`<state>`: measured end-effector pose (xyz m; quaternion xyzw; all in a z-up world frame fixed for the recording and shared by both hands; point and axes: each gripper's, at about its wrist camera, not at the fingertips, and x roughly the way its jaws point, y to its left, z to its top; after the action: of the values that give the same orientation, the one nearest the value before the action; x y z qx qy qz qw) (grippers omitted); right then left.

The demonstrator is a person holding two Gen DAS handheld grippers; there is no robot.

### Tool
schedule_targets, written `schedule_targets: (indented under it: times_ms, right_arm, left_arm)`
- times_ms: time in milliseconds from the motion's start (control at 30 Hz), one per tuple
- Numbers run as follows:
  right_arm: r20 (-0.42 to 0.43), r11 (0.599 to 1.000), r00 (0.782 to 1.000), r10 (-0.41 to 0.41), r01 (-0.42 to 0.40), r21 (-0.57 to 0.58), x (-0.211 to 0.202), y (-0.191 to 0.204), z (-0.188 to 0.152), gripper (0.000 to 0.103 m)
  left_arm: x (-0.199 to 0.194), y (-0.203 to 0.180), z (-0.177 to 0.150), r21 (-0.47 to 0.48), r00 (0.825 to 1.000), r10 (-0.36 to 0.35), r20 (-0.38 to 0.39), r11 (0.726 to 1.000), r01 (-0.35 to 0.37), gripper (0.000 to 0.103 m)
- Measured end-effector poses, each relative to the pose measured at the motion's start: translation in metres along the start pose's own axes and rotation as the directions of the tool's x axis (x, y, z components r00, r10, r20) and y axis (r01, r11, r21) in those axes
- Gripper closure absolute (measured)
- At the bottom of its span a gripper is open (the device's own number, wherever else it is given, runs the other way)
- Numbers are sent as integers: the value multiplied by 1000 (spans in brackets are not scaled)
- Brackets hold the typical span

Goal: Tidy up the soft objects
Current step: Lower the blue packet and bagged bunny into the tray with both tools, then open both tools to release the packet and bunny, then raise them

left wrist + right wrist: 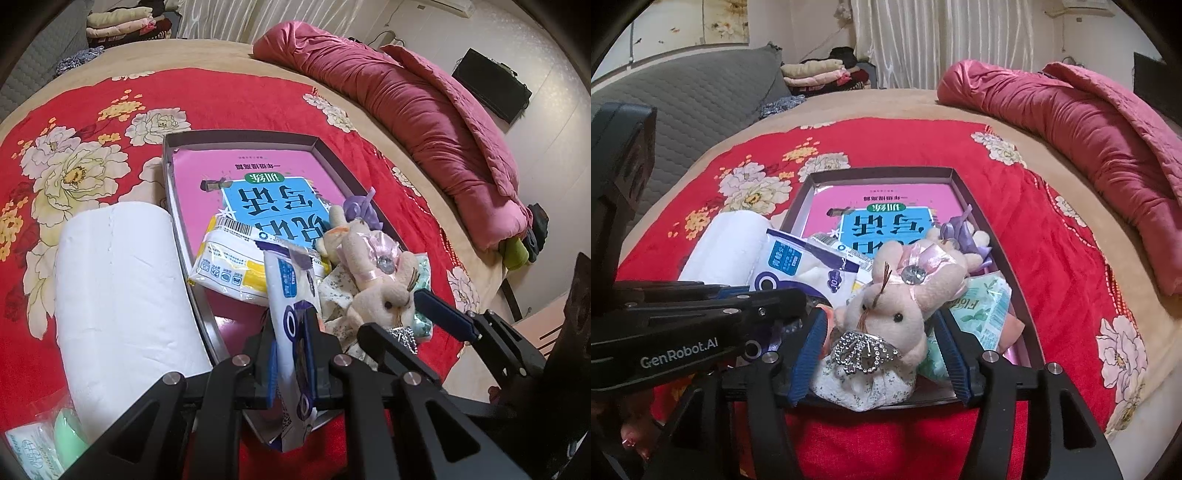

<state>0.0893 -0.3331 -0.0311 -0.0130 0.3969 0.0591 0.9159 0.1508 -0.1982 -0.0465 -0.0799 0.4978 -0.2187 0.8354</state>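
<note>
Tray [173, 173] of shallow grey card lies on a red floral blanket [92, 110] and serves as the reference for all positions. Inside it rests a pink book [258, 177] with a blue panel. At the tray's near end, a plush rabbit [905, 295] lies on a floral fabric pouch [864, 387], beside a green tissue packet [982, 306] toward the tray's right wall. The right gripper [882, 358] brackets the rabbit and pouch with jaws spread, the blue pads standing clear on both sides. The left gripper [291, 354], over the tray's near left corner, is pinched on a blue-and-white tissue packet [291, 291]. A yellow-and-white packet [229, 266] lies inside near the left wall. Outside that wall lies a white paper roll [122, 295].
</note>
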Motion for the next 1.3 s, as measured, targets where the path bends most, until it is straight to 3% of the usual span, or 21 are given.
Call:
schedule_targets:
  times_ms: [233,600,833,1300]
  right_arm:
    - [52,1000,998,-26,26,5,-14,-2,-1,30]
    - [65,989,988,-140,136,58,-22,-16,-1,30]
    - [50,980,987,-155,148,135,-21,-33,-2,30]
    - [14,981,986,-166,163,109,-11,-28,-3,30]
  left_arm:
    - [0,2,1,-14,1000,-11,-3,1000,11,90]
    - [3,-3,3,0,1000,14,-5,1000,-14,90]
    - [11,-8,10,14,1000,24,-4,1000,-24,90]
    - [16,-8,12,17,999,21,-27,1000,-20,88]
